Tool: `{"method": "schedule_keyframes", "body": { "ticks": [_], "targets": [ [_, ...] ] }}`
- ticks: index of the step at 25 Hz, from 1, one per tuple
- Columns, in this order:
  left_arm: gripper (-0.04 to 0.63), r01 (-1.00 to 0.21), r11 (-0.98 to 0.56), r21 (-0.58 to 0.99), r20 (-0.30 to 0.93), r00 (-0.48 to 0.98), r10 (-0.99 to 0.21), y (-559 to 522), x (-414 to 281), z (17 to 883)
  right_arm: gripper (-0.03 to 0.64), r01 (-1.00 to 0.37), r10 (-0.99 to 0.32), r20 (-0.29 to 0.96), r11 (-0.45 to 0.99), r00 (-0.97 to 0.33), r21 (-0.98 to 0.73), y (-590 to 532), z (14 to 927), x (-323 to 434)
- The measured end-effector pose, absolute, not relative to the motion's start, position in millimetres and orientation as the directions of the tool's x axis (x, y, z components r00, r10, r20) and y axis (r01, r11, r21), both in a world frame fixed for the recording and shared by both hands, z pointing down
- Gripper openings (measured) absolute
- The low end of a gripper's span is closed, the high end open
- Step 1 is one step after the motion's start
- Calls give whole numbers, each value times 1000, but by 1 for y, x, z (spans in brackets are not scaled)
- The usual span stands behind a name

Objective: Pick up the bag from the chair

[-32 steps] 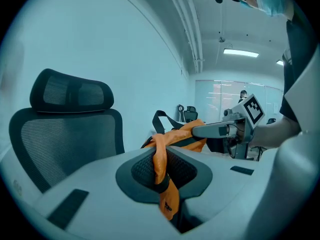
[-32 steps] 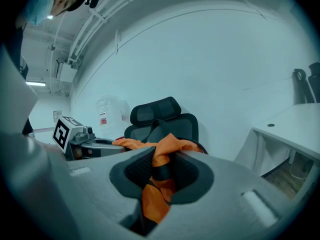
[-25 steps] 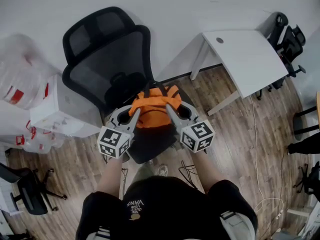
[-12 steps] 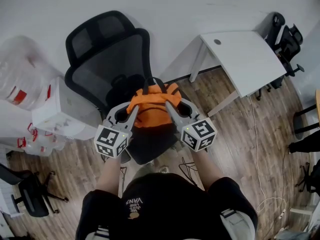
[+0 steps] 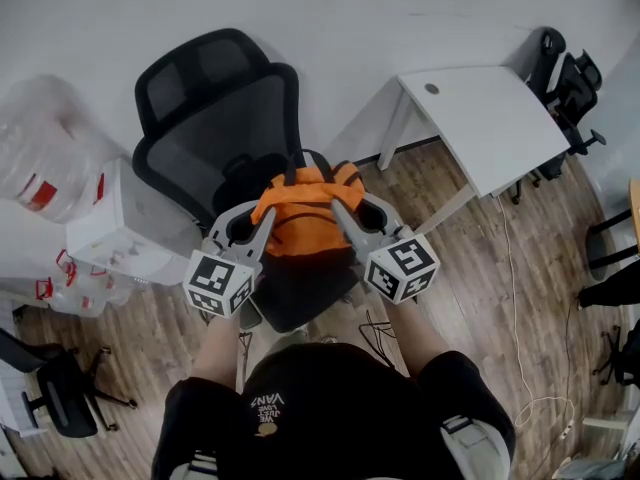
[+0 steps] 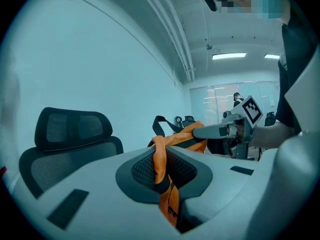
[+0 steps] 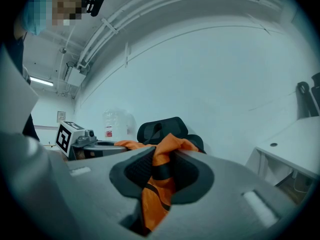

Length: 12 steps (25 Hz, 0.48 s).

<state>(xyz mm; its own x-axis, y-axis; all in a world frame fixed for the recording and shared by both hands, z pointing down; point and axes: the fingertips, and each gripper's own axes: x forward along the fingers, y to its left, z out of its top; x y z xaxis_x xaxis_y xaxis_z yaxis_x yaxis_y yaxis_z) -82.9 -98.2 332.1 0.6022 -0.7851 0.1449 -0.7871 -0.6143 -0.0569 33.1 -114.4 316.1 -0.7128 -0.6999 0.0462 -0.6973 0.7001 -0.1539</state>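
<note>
We stand in front of the chair's seat (image 5: 295, 293) with both forearms stretched forward over the wooden floor (image 5: 480, 288). Our left claw (image 5: 266, 224) (image 6: 161, 176) is closed on a fold of the orange bag (image 5: 303, 213) (image 6: 182, 136) (image 7: 169, 143) at its left side; the fabric and a black strap are pinched between the jaws. Our right claw (image 5: 342, 216) (image 7: 156, 176) is clamped the same way on the bag's right side, orange cloth bunched between its pads. The bag hangs stretched between the two claws above the back half of the seat, just in front of the backrest; we cannot tell whether its underside touches the seat. Behind it rises the black mesh chair (image 5: 215, 128) (image 6: 70, 129) (image 7: 162, 128) with its headrest. Further off, a white desk (image 5: 490, 118) stands to the right against the wall, and a white box (image 5: 110, 223) and clear water jugs (image 5: 40, 138) sit to the left.
</note>
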Motion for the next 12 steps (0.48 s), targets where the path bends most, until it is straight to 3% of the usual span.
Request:
{"method": "schedule_keyframes", "body": {
  "ticks": [12],
  "targets": [
    [44, -788, -609, -88, 100, 602, -792, -92, -87, 307, 83, -691, -698, -2, 709, -716, -140, -108, 290, 31]
  ]
}}
